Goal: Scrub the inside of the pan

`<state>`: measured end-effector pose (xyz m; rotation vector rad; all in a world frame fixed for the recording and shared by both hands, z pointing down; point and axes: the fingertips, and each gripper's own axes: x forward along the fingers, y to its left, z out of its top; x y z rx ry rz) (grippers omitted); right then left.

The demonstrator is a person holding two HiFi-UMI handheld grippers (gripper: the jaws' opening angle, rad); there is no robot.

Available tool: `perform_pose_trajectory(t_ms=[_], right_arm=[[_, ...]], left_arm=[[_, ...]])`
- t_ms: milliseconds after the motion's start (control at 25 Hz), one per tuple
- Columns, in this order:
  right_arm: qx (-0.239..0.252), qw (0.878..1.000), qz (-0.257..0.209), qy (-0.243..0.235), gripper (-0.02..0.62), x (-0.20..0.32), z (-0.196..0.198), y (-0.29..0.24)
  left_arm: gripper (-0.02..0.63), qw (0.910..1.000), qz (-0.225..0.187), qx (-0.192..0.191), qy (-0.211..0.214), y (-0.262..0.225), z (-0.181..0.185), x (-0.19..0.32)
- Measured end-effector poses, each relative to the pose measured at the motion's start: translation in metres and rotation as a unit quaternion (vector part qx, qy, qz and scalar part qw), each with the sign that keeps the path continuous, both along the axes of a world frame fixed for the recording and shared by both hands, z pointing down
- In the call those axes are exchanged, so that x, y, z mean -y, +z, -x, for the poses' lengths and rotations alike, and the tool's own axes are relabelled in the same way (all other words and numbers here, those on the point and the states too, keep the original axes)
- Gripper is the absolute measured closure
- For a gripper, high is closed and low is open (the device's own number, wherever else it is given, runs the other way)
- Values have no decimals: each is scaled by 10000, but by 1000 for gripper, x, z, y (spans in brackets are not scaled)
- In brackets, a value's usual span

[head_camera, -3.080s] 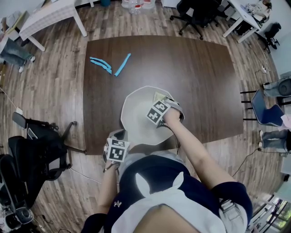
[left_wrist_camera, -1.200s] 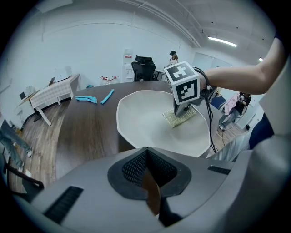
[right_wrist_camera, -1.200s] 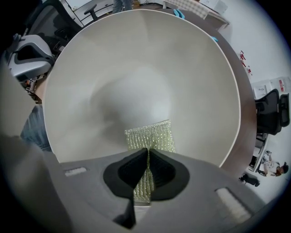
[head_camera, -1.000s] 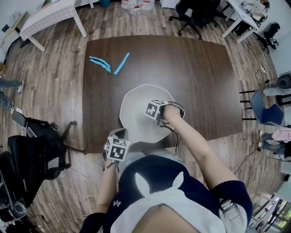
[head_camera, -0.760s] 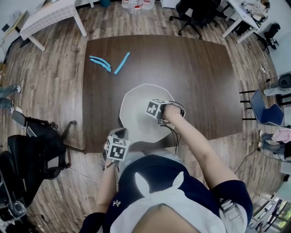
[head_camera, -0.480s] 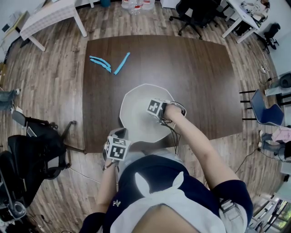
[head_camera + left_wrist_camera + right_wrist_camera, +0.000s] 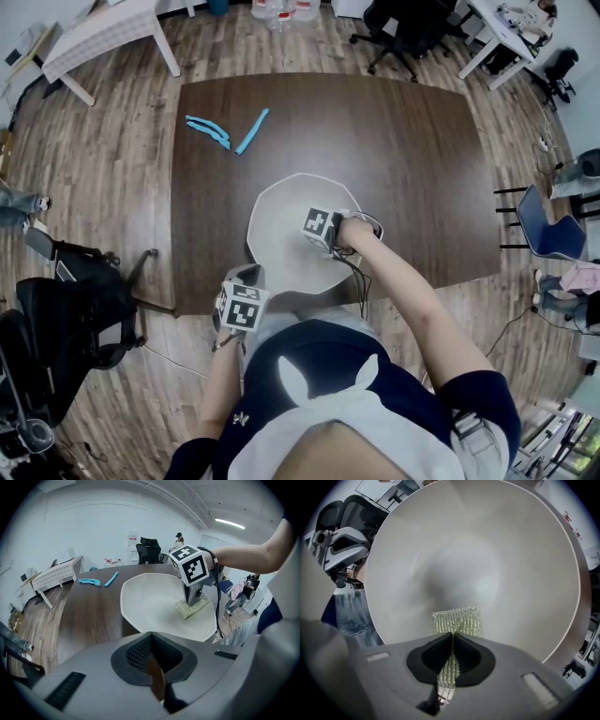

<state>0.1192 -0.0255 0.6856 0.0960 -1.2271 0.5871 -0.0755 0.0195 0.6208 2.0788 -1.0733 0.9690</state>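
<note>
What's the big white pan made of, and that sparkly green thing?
Pan: smooth, matte white with a soft sheen, maybe coated metal or ceramic; the look leaves it open. Scrub pad: glittery yellow-green knitted mesh, likely synthetic thread.

We stand at a dark brown table [image 7: 394, 159] on a wood-plank floor [image 7: 103, 206]. Beyond it we see a black office chair [image 7: 403, 23], with a white table with a checked top [image 7: 94, 33] at far left and a blue chair [image 7: 548, 234] at right. The walls [image 7: 93, 531] are white, and a ceiling strip light [image 7: 229, 523] glows.
</note>
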Motion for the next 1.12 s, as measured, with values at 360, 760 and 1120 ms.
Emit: perform_pose_trajectory(t_ms=[360,760,1120], right_arm=[[72,9997,191,-162,581,-10,3,9],[198,9980,443,-408,581,-26,12,1],[492,9945,809,-449,581,-43,22,-8]], left_arm=[[601,9999,-111,-16,-25,0,2,1],[601,10000,-4,-9,-3,2,4,-6],[601,10000,-18,-1,-8,1,4,-8]])
